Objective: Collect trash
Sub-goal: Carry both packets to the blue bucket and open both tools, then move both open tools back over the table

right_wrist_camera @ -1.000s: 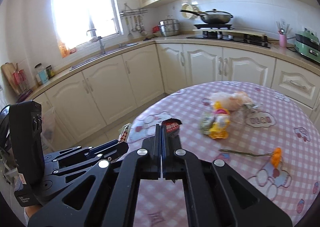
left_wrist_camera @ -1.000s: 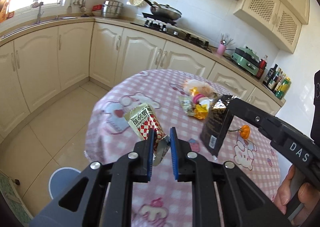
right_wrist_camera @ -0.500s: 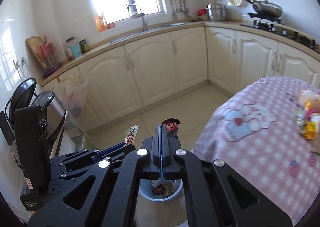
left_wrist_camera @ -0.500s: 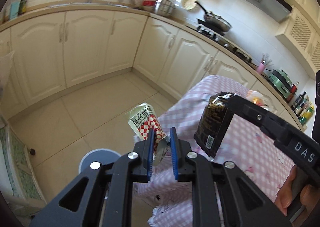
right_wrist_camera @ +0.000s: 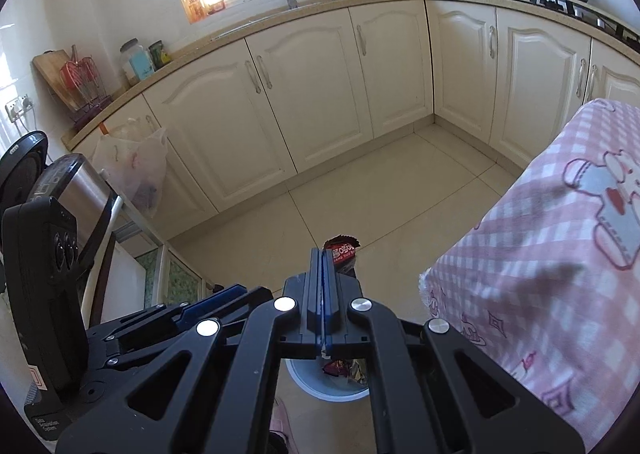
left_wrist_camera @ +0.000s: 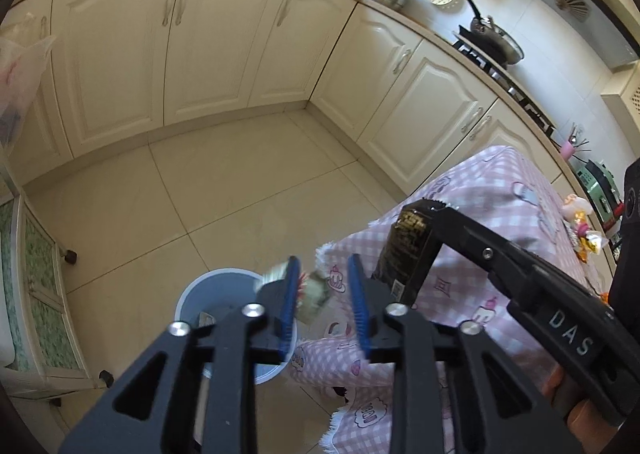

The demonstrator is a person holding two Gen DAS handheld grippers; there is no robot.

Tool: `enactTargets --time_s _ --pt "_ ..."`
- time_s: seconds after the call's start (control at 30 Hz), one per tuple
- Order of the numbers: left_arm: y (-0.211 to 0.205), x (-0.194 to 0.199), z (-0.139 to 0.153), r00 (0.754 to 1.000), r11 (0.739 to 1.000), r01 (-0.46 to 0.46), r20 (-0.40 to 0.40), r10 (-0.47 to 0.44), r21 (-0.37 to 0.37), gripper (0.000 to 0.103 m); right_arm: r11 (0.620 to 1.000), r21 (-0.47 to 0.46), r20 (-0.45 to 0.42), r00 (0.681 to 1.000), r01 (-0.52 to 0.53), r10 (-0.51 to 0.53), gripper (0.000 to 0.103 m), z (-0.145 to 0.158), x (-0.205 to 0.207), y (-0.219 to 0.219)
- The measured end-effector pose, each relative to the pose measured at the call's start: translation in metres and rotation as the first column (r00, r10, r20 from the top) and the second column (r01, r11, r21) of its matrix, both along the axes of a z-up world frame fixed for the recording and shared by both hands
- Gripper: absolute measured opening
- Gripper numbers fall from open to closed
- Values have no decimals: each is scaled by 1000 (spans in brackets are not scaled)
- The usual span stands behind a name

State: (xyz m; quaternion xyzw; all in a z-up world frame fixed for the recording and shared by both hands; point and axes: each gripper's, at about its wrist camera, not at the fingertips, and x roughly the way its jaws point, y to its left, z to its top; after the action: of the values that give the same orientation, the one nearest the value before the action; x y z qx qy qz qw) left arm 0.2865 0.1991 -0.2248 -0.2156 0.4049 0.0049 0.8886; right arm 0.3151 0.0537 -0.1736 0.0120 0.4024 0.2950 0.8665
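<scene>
checkered wrapper (left_wrist_camera: 310, 294) loose between left gripper (left_wrist_camera: 324, 294) jaws, which we see opening, above blue bin (left_wrist_camera: 224, 290) on floor | right gripper (right_wrist_camera: 323, 278) jaws pressed together, pinching black snack bag (left_wrist_camera: 408, 250) | beside pink-cloth surface (left_wrist_camera: 500, 189) edge

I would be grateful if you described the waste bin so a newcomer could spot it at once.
Start at the table with the pink checked cloth and look down to the cream tiled floor beside its edge. There stands the round pale blue plastic bin, open-topped with wrappers inside, the only round container on the floor.
</scene>
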Motion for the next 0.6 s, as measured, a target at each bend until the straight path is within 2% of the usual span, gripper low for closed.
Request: enactTargets --time_s 0.17,0.33,0.6 --pt "8 2 -16 999 1000 -23 -36 23 -7 42 1000 -6 -39 999 -5 4 0 -15 7 5" --pt "17 0 -26 998 999 -41 -56 41 -10 43 1000 -19 -60 998 -13 12 0 -25 8 10" --pt "24 -6 -22 997 998 -61 -51 61 -6 43 999 -23 -66 997 -29 28 0 -26 7 22"
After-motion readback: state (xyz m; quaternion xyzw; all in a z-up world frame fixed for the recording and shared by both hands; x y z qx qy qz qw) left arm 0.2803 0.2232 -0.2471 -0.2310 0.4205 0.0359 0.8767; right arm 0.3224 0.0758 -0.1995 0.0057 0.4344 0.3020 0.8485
